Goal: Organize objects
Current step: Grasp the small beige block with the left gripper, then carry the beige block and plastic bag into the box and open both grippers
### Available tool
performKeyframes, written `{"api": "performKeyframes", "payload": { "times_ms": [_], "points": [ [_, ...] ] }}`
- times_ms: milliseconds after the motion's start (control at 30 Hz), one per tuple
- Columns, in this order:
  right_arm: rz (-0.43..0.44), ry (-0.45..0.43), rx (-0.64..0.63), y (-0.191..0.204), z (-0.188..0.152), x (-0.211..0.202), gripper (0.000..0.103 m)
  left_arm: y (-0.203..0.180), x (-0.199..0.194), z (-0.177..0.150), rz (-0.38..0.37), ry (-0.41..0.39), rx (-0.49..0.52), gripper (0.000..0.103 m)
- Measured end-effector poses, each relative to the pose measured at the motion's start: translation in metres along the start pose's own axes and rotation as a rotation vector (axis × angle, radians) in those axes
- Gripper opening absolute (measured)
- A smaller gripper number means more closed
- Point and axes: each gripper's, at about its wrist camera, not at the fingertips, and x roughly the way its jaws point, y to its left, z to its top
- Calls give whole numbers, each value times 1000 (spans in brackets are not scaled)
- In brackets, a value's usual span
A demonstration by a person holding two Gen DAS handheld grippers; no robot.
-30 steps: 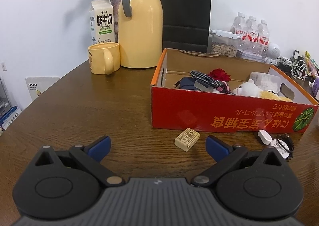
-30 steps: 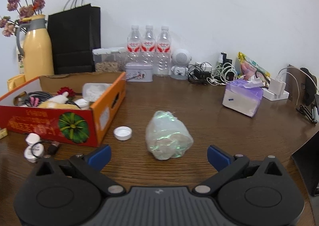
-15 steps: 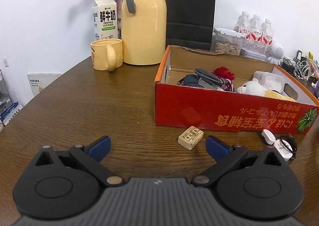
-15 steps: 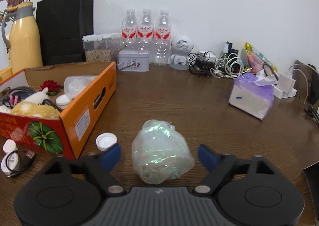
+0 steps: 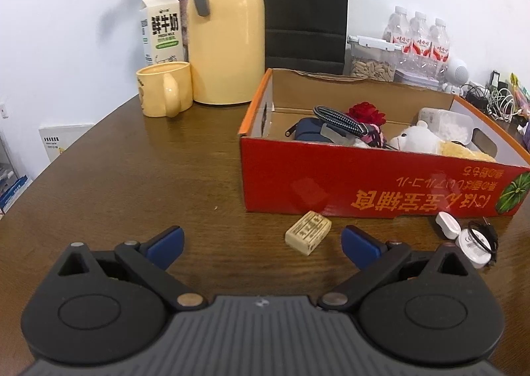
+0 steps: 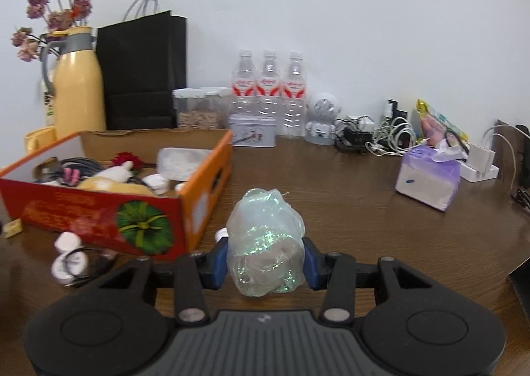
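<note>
Box [image 5: 381, 184] half filled; right tool [image 6: 265, 263] closing on plastic bag [image 6: 265, 240], pads touching; left tool [image 5: 261, 243] wide open, empty; eraser [image 5: 308, 232], caps etc. left near worktop front edge.

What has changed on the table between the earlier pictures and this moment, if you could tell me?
The right gripper moved forward around the plastic bag bundle, and its jaws, wide open before, are closing on it, the pads now against its sides. The bundle still rests on the table. The left gripper stays open and empty, and the small tan block, the red box and its contents are unmoved.
</note>
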Motion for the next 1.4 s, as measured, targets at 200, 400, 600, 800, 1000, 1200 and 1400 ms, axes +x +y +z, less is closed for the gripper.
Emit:
{"api": "performKeyframes", "payload": {
  "times_ms": [200,400,600,800,1000,1200,1400],
  "points": [
    [40,3,-13,16,-2,-3,43,-9,20,8,-32,41,22,93],
    [66,10,-28,26,-6,-2,43,-13,18,4,-73,33,35,44],
    [68,10,-26,27,-6,-4,44,-15,10,0,-91,5,36,29],
    [86,-4,-27,32,-8,-11,43,-16,-7,-4,-88,-42,17,29],
    [126,-59,-36,42,0,-25,43,-20,-36,2,-115,-123,20,29],
    [176,-107,-48,60,21,-28,43,-32,-55,25,-148,-198,48,29],
    [229,-154,-66,87,53,-16,43,-52,-53,51,-172,-254,60,29]
  ]
}}
